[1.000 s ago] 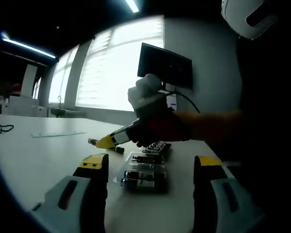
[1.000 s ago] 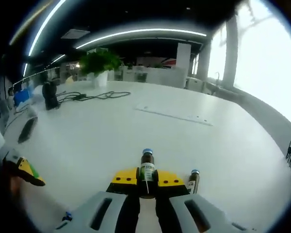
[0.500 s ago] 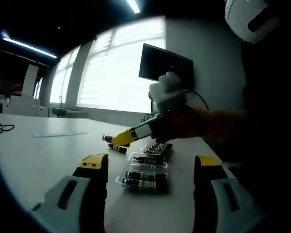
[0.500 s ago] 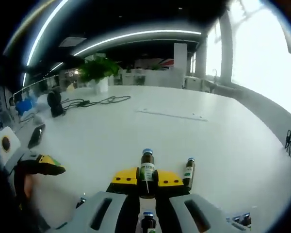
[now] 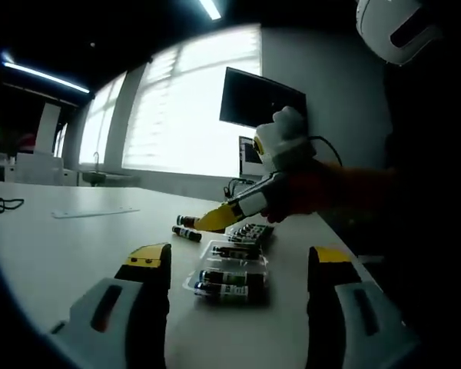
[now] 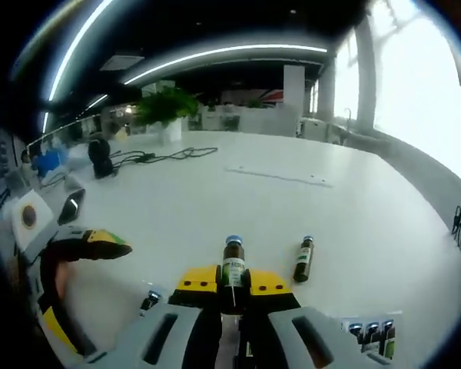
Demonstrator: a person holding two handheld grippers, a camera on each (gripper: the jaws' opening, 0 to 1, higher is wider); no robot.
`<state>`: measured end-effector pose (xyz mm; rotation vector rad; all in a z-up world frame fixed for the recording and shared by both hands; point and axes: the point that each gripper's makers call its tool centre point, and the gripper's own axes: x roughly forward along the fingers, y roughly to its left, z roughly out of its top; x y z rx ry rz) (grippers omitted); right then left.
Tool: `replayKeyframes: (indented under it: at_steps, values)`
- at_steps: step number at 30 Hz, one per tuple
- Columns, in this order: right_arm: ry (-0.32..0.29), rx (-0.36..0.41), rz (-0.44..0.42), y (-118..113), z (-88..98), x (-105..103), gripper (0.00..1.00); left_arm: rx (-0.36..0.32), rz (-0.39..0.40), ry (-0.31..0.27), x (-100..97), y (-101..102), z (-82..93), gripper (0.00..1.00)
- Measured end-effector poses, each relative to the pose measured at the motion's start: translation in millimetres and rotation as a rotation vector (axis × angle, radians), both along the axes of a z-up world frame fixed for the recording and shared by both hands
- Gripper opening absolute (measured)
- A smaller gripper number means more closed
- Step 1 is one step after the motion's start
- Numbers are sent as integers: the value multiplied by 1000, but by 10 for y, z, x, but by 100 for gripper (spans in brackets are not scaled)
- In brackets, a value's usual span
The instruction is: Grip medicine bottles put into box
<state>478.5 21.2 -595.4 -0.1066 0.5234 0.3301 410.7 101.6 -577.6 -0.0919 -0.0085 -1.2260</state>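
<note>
My right gripper [image 6: 232, 286] is shut on a small brown medicine bottle [image 6: 232, 267] with a blue cap, which stands up between its yellow tips. In the left gripper view the right gripper [image 5: 213, 221], held by a hand, hovers with that bottle [image 5: 185, 221] just past a clear plastic box [image 5: 232, 275] that holds a few bottles lying flat. Another loose bottle [image 5: 186, 234] [image 6: 303, 258] lies on the white table. My left gripper [image 5: 238, 261] is open in front of the box, its jaws wide apart, and it shows at the left as the left gripper [image 6: 77, 257].
A second tray of bottles [image 5: 250, 232] [image 6: 373, 335] sits behind the box. A monitor [image 5: 262, 101] and its cables stand at the table's far edge. A clear strip [image 6: 275, 177], a potted plant [image 6: 167, 108], black cables [image 6: 165, 154] and a dark object [image 6: 100, 157] lie farther off.
My right gripper has carried the bottle rightward and up in the left gripper view, away from the loose bottle toward the trays. The left gripper has come further into the right gripper view.
</note>
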Motion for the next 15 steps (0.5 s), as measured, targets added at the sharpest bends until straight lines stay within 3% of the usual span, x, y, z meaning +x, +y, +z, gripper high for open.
replayKeyframes:
  at_steps: [9,15]
  values:
    - [46,3,-19,-41,-133,-289,7,-2,-3,-1,-7,-4,4,64]
    - [54,-5,-21,-22,-206,-346,7,-3,-7,-2,-19,-19,13,64]
